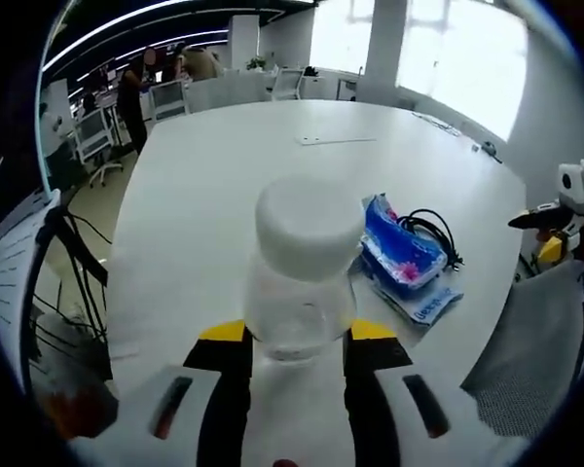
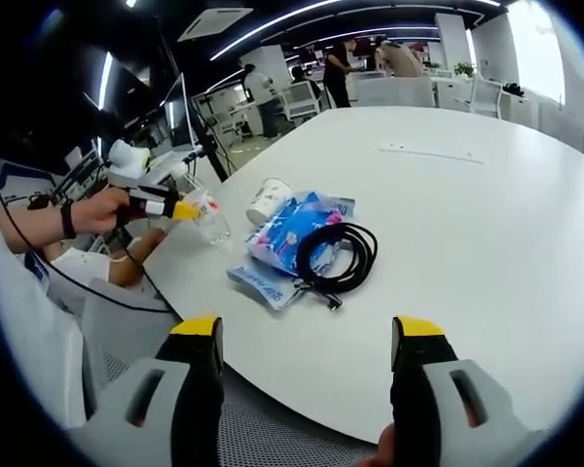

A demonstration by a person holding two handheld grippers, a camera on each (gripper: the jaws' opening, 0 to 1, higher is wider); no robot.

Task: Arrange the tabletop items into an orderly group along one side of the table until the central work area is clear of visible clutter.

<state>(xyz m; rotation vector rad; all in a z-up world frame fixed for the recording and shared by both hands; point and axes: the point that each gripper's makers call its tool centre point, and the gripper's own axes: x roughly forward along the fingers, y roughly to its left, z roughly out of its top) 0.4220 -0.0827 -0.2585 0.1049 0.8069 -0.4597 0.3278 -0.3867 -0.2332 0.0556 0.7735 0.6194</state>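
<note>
Two handheld grippers work at the near edge of a large white table [image 2: 487, 214]. In the left gripper view, the left gripper [image 1: 298, 341] clamps its yellow-tipped jaws on a clear plastic bottle [image 1: 302, 282] with a white cap, the bottle standing upright between them over the tabletop. Just beyond it lie a blue patterned packet [image 1: 401, 248] on a flat blue-and-white pouch [image 1: 423, 304], with a coiled black cable [image 1: 430, 232] against the packet's far side. In the right gripper view, the right gripper [image 2: 307, 336] hangs off the table's edge with its jaws spread wide and nothing between them, facing that same cluster, where a white cup [image 2: 268, 201] lies tipped on its side beside the packet. People stand among desks and chairs in the office behind.
</note>
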